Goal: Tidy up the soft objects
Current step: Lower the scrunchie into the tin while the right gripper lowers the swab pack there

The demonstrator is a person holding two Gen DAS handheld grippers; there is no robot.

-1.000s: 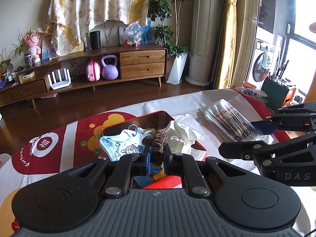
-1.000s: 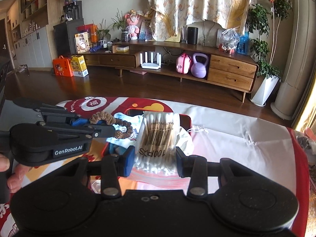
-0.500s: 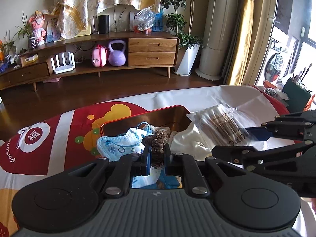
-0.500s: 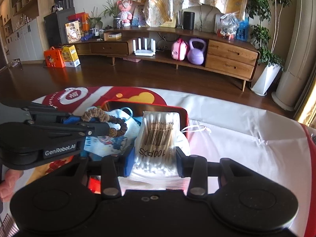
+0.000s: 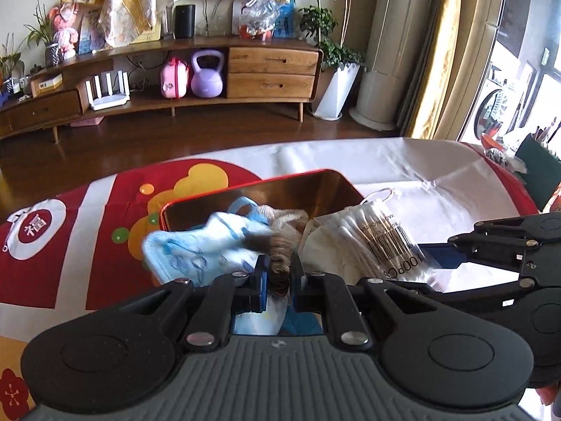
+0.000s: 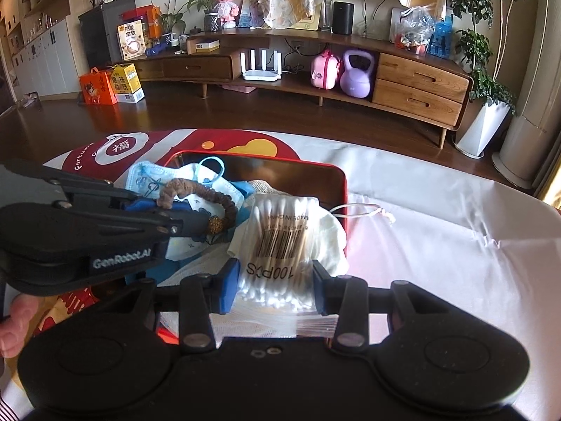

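We see our left gripper (image 5: 279,277) with jaws clamped on a brown hair tie (image 6: 196,203) and our right gripper (image 6: 275,291) with jaws clamped on a bag of cotton swabs (image 6: 280,242), both over the red tin (image 6: 345,189) holding a blue face mask (image 5: 196,245) near the worktop's far edge

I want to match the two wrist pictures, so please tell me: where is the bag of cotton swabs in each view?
Left wrist view: the bag of cotton swabs lies right of centre, over the right end of the red tin.
Right wrist view: the bag is at centre, clamped in the right hand-held gripper.
Shared landmark: the purple kettlebell under the wooden sideboard.
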